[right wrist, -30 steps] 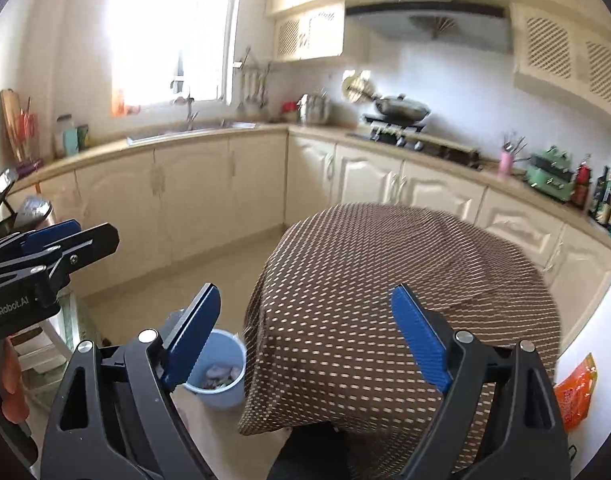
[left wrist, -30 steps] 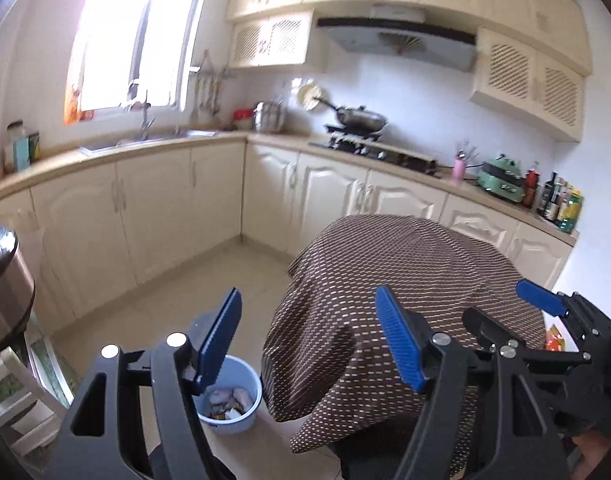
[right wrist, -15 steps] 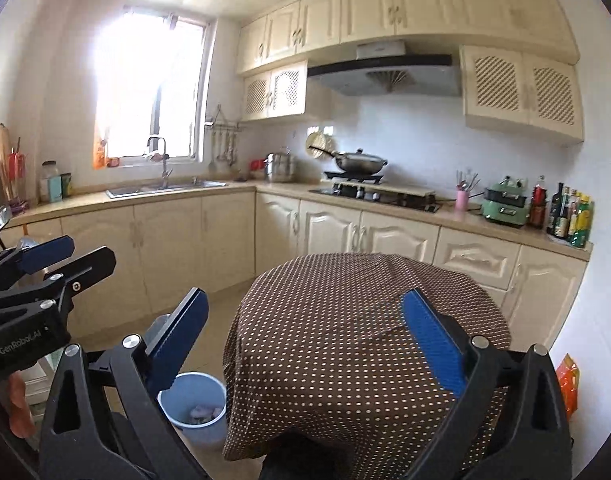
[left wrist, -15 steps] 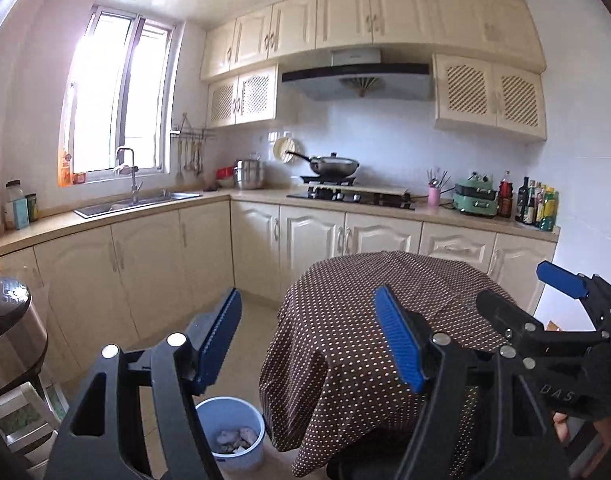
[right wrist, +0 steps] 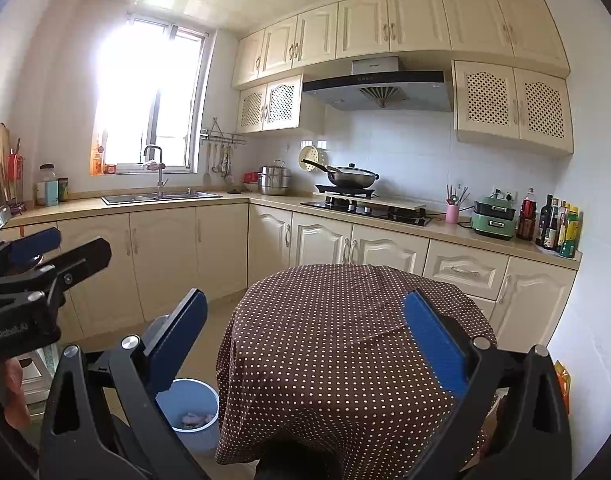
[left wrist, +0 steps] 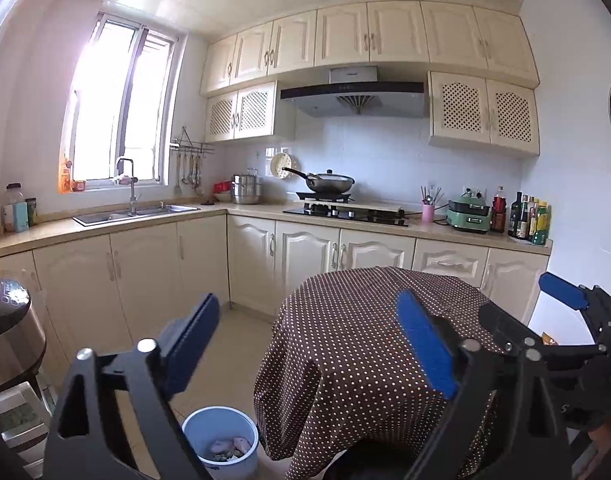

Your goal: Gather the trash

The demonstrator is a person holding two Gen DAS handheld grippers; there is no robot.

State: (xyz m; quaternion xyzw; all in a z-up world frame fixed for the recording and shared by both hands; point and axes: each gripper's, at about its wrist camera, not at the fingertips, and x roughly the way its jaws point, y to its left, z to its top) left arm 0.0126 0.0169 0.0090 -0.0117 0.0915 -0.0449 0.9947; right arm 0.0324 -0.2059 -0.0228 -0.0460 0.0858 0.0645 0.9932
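Note:
A light blue bin [left wrist: 193, 424] stands on the floor left of the round table [left wrist: 365, 340] with its brown dotted cloth. Crumpled trash [left wrist: 231, 446] lies in the bin. My left gripper [left wrist: 307, 308] is held level before the table, well above the bin; its jaws are opening and nothing is between them. Beside it, my right gripper [right wrist: 305, 304] is open and empty too, facing the table [right wrist: 325, 320], with the bin [right wrist: 203, 396] low on its left. Each gripper shows at the edge of the other's view.
Cream cabinets and a counter [right wrist: 265, 200] with sink, stove and bottles line the far walls. A steel cooker [left wrist: 9, 340] sits on a stand at the left. An orange packet [right wrist: 563, 380] lies by the right wall. Tiled floor [left wrist: 233, 332] lies between table and cabinets.
Both views have swung up from looking down on the table to looking level across the kitchen, and both grippers have backed away from it. The left jaws stand wider.

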